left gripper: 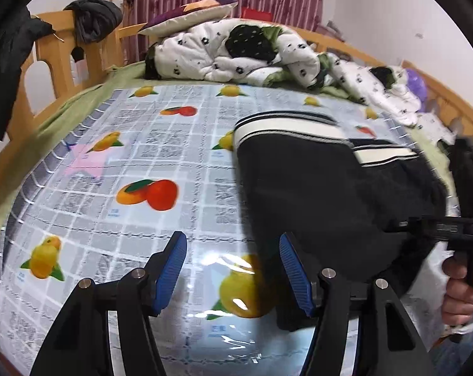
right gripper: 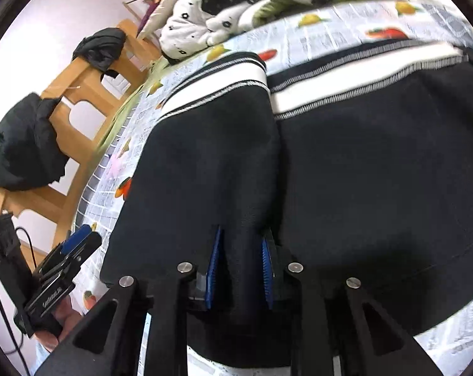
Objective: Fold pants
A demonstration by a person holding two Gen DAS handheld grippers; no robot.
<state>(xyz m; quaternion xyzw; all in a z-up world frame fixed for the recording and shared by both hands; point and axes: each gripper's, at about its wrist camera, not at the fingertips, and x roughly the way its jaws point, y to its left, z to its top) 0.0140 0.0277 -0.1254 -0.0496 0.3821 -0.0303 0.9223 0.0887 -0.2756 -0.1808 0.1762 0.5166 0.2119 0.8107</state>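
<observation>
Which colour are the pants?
Black pants, white striped cuffs; clearest in right wrist view.

The black fabric pants with white striped cuffs (right gripper: 346, 163) run off the right wrist view's right and bottom edges; their lower hem hides behind the black gripper arms

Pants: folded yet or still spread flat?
Partly folded: on the pants one half overlaps the other, with two striped waistband sections side by side.

Matt black cloth pants (right gripper: 346, 163) on glossy plastic sheet (left gripper: 136, 156).
</observation>
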